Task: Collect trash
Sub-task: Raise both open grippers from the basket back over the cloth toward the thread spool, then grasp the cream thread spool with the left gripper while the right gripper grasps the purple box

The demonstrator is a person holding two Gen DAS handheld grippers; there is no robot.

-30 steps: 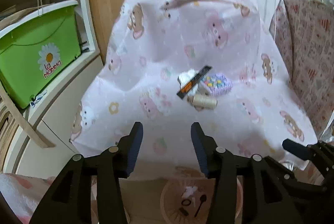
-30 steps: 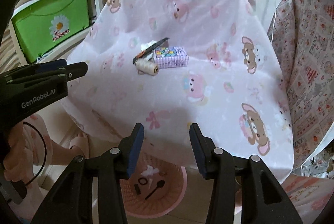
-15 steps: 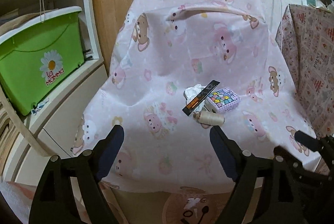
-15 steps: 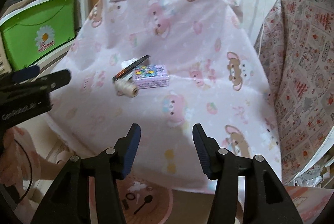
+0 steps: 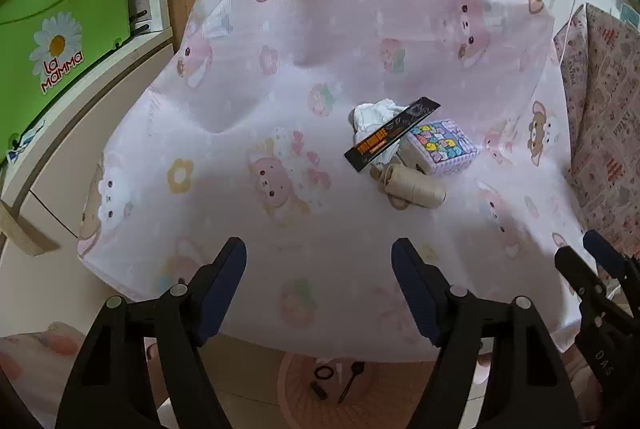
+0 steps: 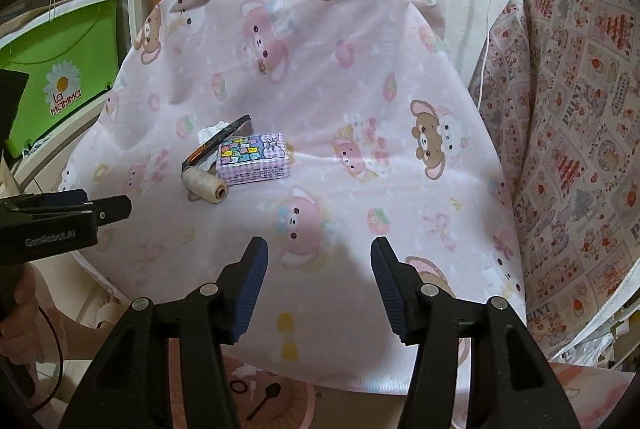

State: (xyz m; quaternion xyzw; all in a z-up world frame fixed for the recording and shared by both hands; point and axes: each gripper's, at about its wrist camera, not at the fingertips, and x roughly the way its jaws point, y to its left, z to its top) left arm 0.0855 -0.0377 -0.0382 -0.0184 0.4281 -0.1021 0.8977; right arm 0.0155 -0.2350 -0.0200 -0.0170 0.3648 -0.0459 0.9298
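On the pink bear-print tablecloth (image 5: 280,101) lies a small heap: a crumpled white tissue (image 5: 374,117), a black wrapper strip (image 5: 392,134) across it, a pastel tissue pack (image 5: 440,147) and a beige thread spool (image 5: 416,189). My left gripper (image 5: 318,257) hovers over the near cloth, short of the heap. Its jaws are closing with nothing between them. My right gripper (image 6: 320,253) stands open and holds nothing, below and right of the pack (image 6: 254,157) and spool (image 6: 202,183). A pink basket (image 5: 296,409) on the floor holds a black ring and a small spoon.
A green lidded box (image 5: 52,41) sits on a white shelf at the left. A strawberry-print cloth (image 6: 580,149) covers furniture on the right. A wooden door stands behind the table. A hand (image 6: 16,309) grips the left tool's handle.
Both grippers have come forward over the table's near edge toward the heap. The left jaws spread wide, then narrowed a little. The right jaws widened slightly.
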